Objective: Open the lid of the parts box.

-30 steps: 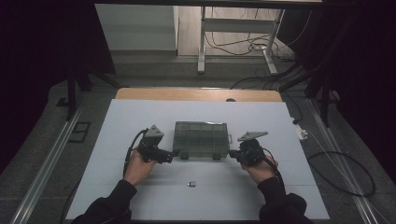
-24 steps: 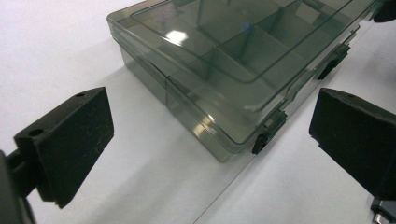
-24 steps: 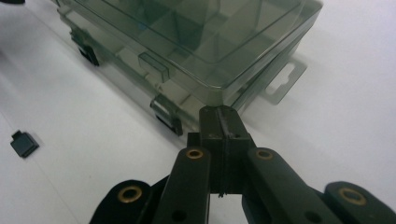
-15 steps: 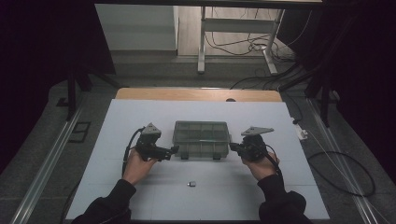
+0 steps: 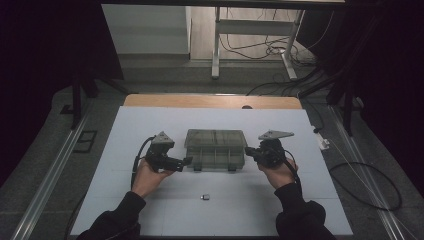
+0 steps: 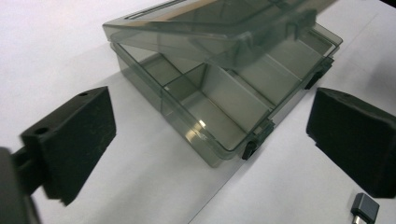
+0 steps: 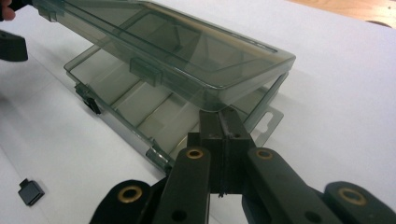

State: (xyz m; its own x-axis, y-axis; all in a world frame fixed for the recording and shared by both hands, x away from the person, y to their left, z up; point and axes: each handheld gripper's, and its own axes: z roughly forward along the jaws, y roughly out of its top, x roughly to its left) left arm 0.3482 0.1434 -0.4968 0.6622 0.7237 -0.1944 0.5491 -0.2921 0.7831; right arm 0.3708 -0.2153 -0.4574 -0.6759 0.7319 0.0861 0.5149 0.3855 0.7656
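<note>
Nearest the person, a small dark adapter (image 5: pixel 205 197) lies alone on the white table (image 5: pixel 120 200), well in front of the clear compartment box (image 5: pixel 215 156). Compared with a second ago, both hands have eased outward from the box ends, the right more than the left, and the smoky lid (image 7: pixel 187 56) now stands lifted at its front edge, tilted over empty compartments. The right gripper (image 7: pixel 223 126) has its jaws pressed together with nothing between them, and their joined tips sit under the lid's near corner, propping it up as far as can be judged. The left gripper (image 6: pixel 205 144) has its jaws spread wide and holds nothing; the box's corner lies beyond them, with the adapter just beside one jaw. I would judge the opening to be under way, with the lid yet to swing fully back before anything can go inside. The white surface ends at a wooden strip (image 5: pixel 210 101) at the far side; beyond lie a grey floor, metal stand legs (image 5: pixel 216 45), loose cables (image 5: pixel 255 47) and dark surroundings
</note>
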